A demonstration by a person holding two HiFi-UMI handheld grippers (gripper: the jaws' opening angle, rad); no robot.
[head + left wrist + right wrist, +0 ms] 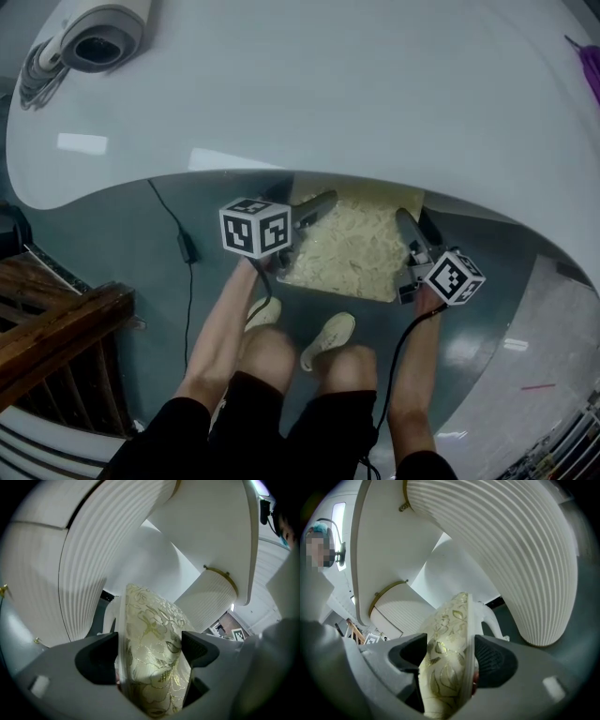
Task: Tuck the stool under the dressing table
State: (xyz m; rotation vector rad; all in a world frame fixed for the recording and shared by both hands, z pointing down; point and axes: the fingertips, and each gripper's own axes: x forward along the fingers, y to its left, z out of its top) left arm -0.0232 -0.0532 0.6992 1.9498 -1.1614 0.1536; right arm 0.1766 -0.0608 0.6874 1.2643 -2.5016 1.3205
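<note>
- Now, your left gripper (314, 211) (147, 651) stands wide, with both pads pressed on the left edge of the stool's (356, 248) (150, 620) cushioned seat. The gold-patterned fabric fills the gap between its jaws.
- Your right gripper (410, 234) (450, 656) is likewise clamped on the seat's right edge (450, 620), so you hold the stool from both sides, neither hand nearer than the other.
- The stool lies straight ahead of both grippers. Its far part is under the front edge of the dressing table (328, 94); its near part is out toward your knees.
- Beyond it, the kneehole runs between two fluted pedestals (89, 559). The push, as I judge it, goes straight along that gap, away from you.
- Keep the seat square to the front edge, or one side may catch a pedestal.
</note>
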